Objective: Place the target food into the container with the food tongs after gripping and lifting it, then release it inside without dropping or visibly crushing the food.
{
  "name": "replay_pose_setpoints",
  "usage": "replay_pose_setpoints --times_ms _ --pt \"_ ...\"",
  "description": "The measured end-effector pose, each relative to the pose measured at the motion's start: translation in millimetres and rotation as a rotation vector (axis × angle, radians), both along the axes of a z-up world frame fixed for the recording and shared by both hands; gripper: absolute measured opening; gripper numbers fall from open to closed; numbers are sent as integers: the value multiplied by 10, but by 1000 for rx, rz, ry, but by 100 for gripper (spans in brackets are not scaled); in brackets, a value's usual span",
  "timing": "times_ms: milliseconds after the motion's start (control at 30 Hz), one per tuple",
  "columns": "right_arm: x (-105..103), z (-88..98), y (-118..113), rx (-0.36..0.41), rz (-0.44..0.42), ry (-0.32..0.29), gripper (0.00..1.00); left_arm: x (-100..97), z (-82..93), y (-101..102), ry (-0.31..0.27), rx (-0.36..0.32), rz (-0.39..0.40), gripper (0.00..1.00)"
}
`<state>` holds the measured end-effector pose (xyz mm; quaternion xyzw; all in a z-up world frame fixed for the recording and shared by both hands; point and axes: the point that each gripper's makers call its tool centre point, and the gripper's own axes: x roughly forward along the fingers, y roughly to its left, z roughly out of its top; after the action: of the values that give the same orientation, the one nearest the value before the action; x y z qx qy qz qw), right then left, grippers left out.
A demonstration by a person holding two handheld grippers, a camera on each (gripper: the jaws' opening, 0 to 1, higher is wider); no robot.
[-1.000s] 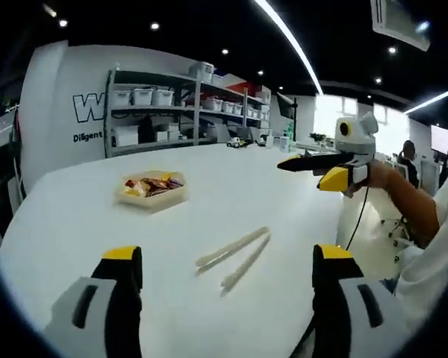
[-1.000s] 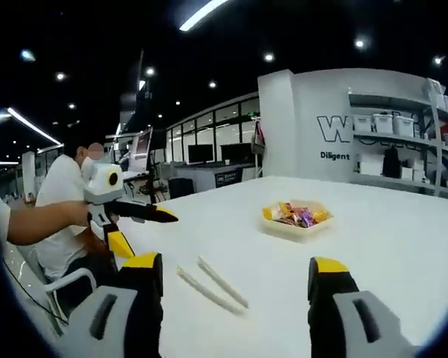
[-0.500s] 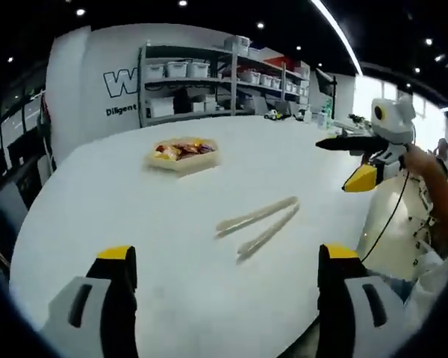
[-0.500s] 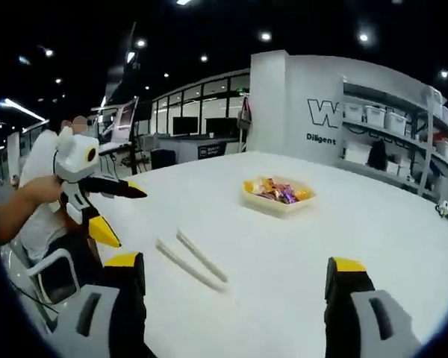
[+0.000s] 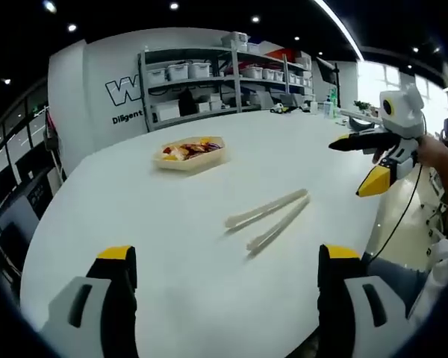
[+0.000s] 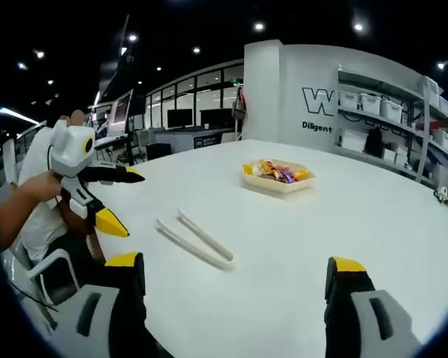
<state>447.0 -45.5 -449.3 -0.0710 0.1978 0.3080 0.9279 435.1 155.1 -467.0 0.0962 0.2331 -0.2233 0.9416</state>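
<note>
Food tongs (image 5: 269, 218) flat on table (image 5: 134, 216), near side of snack tray (image 5: 189, 153). Both tongs (image 5: 222, 298) (image 6: 235, 298) apart, empty. Risk: thin arms skidding off during pickup.

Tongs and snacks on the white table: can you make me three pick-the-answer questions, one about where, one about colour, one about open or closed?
1. Where are the food tongs?
A. flat on the table
B. in the tray
C. in a gripper

2. What colour are the tips of the left gripper?
A. red
B. yellow
C. green

3. How are the jaws of the right gripper?
A. shut on tongs
B. shut on food
C. open, holding nothing

Answers: 1 A, they lie bare short of the tray; 2 B, yellow caps show; 3 C, wide gap, only table between.
</note>
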Motion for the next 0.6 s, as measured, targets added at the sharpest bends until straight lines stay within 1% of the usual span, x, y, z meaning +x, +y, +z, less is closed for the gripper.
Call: replay_pose_setpoints --times_ms 67,167,200,267,300,367,433,467,500,567,600 --pt "-12 -30 -11 -7 -2 2 100 -9 -10 -15 -4 1 -6 99" --pt "-32 -47 -14 -10 2 2 100 -32 -25 -22 7 -2 -3 99" --pt "-44 -49 -15 -6 2 6 100 -68 -31 -32 19 6 1 99" --pt "-48 -41 6 15 8 6 100 -107 -25 -81 20 11 -14 99" --pt "-46 -61 4 12 7 13 100 -112 -18 -100 12 19 -21 99" --pt "-19 -132 -26 -9 -13 36 100 -101 -22 -81 -6 64 -34 99" --pt "4 -156 -43 -17 -24 38 100 -92 -20 -73 -9 52 -35 99" --pt "-3 -160 -61 -24 -28 37 100 -95 -30 -67 3 27 -32 99" --pt "8 -153 -78 -29 -31 24 100 -100 -38 -64 14 13 -26 99" --pt "11 -140 -109 -33 -40 7 100 -101 -49 -43 16 17 -22 99" --pt "12 -138 -122 -31 -45 7 100 -99 -45 -27 8 32 -19 99"
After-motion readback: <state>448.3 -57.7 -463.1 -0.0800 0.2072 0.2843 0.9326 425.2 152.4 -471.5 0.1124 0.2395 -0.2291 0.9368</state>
